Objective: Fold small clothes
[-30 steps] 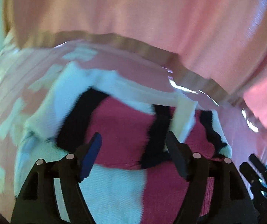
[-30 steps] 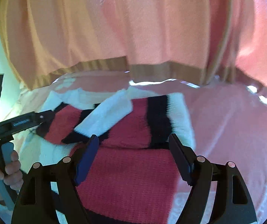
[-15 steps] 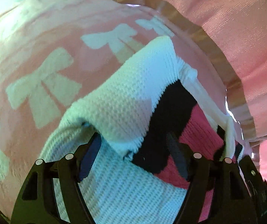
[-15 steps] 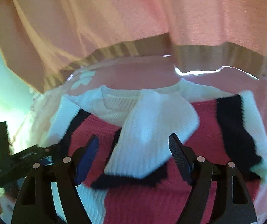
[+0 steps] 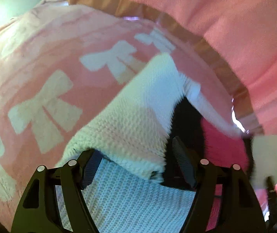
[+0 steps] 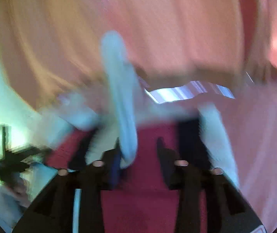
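Note:
A knitted sweater in white, black and red (image 5: 138, 203) lies on a pink blanket with white bows (image 5: 41, 62). My left gripper (image 5: 136, 165) is open and low over it. A folded white sleeve (image 5: 138, 120) lies across the gap between its fingers without being pinched. The right wrist view is blurred. There my right gripper (image 6: 138, 155) is closing over the red body (image 6: 148, 203). A white sleeve (image 6: 122, 97) rises beside its left finger, and a gap still shows on the other side.
Pink drapery with a tan hem (image 5: 235, 38) hangs close behind the blanket. The left gripper and the hand holding it (image 6: 16, 190) show at the left edge of the right wrist view. A dark blur of the right gripper (image 5: 274, 194) sits at the lower right.
The left gripper swung left and down onto the white sleeve, then held still. The right gripper's jaws narrowed as it moved in, and the white sleeve now stands up beside its left finger.

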Motion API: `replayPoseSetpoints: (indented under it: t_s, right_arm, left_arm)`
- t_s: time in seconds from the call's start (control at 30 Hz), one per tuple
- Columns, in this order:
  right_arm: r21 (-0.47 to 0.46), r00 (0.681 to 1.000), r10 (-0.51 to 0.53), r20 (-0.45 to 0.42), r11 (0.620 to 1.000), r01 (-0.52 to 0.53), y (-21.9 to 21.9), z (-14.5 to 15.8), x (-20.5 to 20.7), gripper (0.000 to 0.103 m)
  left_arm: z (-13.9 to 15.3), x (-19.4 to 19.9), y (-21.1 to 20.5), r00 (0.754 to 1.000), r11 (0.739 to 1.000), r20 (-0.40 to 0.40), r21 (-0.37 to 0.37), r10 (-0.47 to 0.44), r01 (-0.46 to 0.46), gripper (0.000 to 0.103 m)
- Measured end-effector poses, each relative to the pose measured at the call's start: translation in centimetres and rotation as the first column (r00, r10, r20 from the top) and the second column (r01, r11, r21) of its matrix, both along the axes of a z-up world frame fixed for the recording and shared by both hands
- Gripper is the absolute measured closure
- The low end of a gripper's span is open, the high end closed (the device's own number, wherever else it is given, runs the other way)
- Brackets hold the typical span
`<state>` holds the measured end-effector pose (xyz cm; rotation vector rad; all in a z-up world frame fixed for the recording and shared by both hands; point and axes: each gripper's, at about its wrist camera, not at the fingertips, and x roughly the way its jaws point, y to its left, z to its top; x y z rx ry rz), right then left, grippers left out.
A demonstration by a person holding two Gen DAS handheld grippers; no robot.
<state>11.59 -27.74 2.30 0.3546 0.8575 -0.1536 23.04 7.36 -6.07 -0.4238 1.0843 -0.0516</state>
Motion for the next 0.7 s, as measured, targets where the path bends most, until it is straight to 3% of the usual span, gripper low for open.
replayPoseSetpoints:
  t_s: [0.07, 0.17, 0.3, 0.43, 0.47, 0.53, 0.57, 0.6, 0.7]
  right_arm:
    - [0.090, 0.996, -0.027, -0.088, 0.995, 0.035, -1.6, -3.0, 0.2, 0.065]
    - [0.164, 0.993, -0.041, -0.106, 0.985, 0.058, -2.8, -4.2, -0.2, 0.065]
    - [0.147, 0.993, -0.053, -0.102, 0.987, 0.068, -3.6, -3.9, 0.2, 0.052]
    - [0.086, 0.992, -0.079, -0.095, 0.992, 0.088, -4.5, -4.6, 1.6, 0.052]
    - [0.071, 0.993, -0.075, -0.095, 0.994, 0.082, -4.4, -4.8, 2.0, 0.053]
    - [0.045, 0.995, -0.066, -0.069, 0.997, 0.069, -4.2, -4.7, 2.6, 0.095]
    - [0.077, 0.997, -0.065, -0.047, 0.995, 0.069, -4.2, -4.1, 2.8, 0.095]
    - [0.125, 0.997, -0.082, 0.011, 0.989, 0.080, -4.5, -2.4, 2.2, 0.095]
    - [0.162, 0.983, -0.073, 0.170, 0.986, 0.046, -4.6, 2.7, 0.2, 0.095]
  left_arm:
    - [-0.9, -0.2, -0.1, 1.000, 1.000, -0.014, 0.008, -0.002, 0.003, 0.034]
    - [-0.8, -0.5, -0.1, 1.000, 1.000, 0.019, 0.020, -0.006, 0.005, 0.034]
    - [-0.8, -0.5, 1.2, 0.999, 0.996, 0.014, -0.073, 0.045, -0.044, 0.034]
    - [-0.8, 0.0, 1.6, 0.998, 0.992, 0.009, -0.103, 0.070, -0.069, 0.034]
    - [-0.8, 0.2, 1.4, 0.998, 0.994, 0.014, -0.083, 0.067, -0.065, 0.036]
    - [-0.6, 0.3, 1.0, 0.997, 0.997, 0.027, -0.036, 0.068, -0.067, 0.052]
    - [-0.4, 0.4, 0.9, 0.997, 0.998, 0.038, -0.021, 0.064, -0.063, 0.067]
    - [0.0, 0.3, 1.0, 0.997, 0.998, 0.050, -0.017, 0.061, -0.060, 0.076]
    - [1.8, 0.0, 2.2, 0.993, 0.994, 0.085, -0.086, 0.077, -0.070, 0.080]
